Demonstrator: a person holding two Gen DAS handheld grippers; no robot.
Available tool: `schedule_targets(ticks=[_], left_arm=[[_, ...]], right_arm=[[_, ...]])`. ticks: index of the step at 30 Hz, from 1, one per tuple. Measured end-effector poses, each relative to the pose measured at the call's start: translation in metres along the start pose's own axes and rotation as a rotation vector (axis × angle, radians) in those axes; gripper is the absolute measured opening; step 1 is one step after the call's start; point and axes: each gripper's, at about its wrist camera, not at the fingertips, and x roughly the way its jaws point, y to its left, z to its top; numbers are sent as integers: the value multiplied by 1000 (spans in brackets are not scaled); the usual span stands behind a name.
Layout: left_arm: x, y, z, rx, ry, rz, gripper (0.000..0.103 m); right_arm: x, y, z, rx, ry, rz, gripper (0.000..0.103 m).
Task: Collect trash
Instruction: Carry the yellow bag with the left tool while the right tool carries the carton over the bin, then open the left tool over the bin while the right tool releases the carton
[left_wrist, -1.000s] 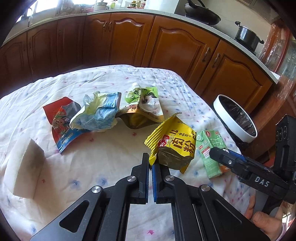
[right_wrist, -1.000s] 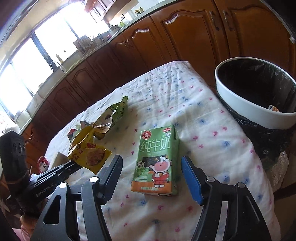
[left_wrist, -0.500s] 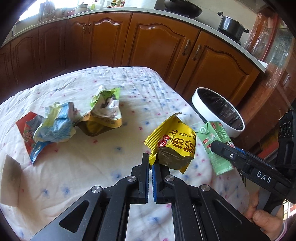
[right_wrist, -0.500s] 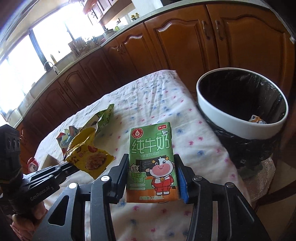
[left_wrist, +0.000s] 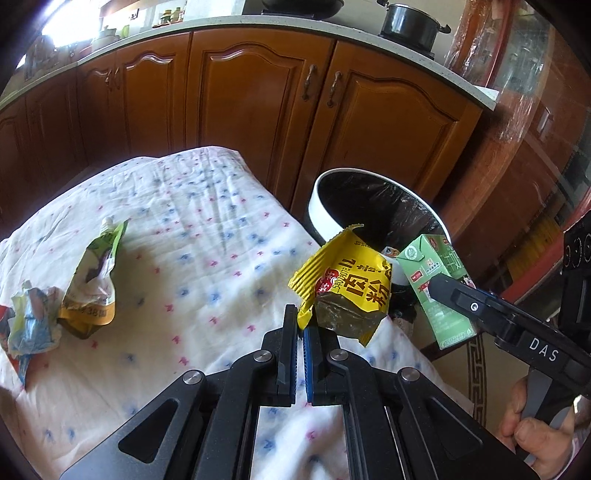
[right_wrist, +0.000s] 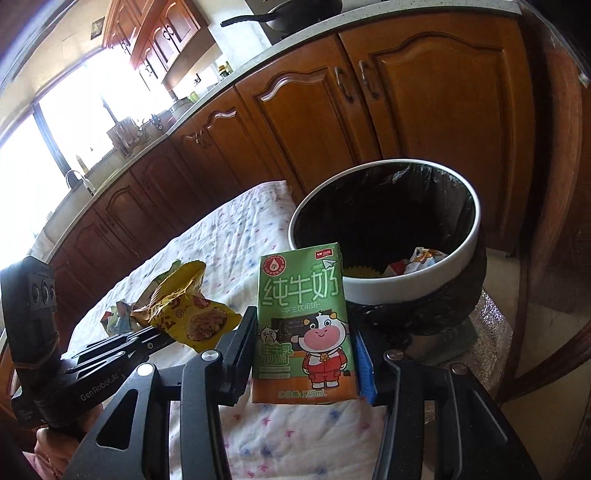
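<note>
Two items lifted, bin drop pending; more trash left behind.
Milk carton (right_wrist: 304, 325) held in right tongs (right_wrist: 303, 354), yellow wrapper (left_wrist: 347, 291) pinched in left tongs (left_wrist: 300, 332), both near bin (right_wrist: 413, 280); green pouch (left_wrist: 98, 280) and crumpled wrappers (left_wrist: 31, 321) remain on tabletop (left_wrist: 192, 229), far left.

Home kitchen. Wooden cabinets (left_wrist: 258, 107) with metal handles run under a pale countertop (left_wrist: 221, 26). A pot (left_wrist: 410, 20) stands on the countertop at the right; a pan (right_wrist: 291, 14) is also on it. A sink tap (right_wrist: 79, 179) sits below a bright window (right_wrist: 55, 122). In front of the cabinets stand a table with a patterned cloth (left_wrist: 192, 229) and a lined bin (right_wrist: 384, 221).
</note>
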Motion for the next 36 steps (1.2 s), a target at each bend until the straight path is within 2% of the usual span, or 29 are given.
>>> schedule_targets(ticks=[10, 19, 25, 36], left_arm=[[29, -28, 29, 66, 10, 0, 2], [53, -48, 68, 134, 34, 2, 2], [80, -57, 91, 162, 59, 37, 2], [125, -73, 107, 194, 138, 70, 2]], right_arm=[[-4, -25, 26, 21, -38, -19, 47], [4, -43, 57, 27, -47, -40, 47], [14, -51, 70, 28, -34, -62, 47], [39, -65, 79, 38, 22, -84, 47]])
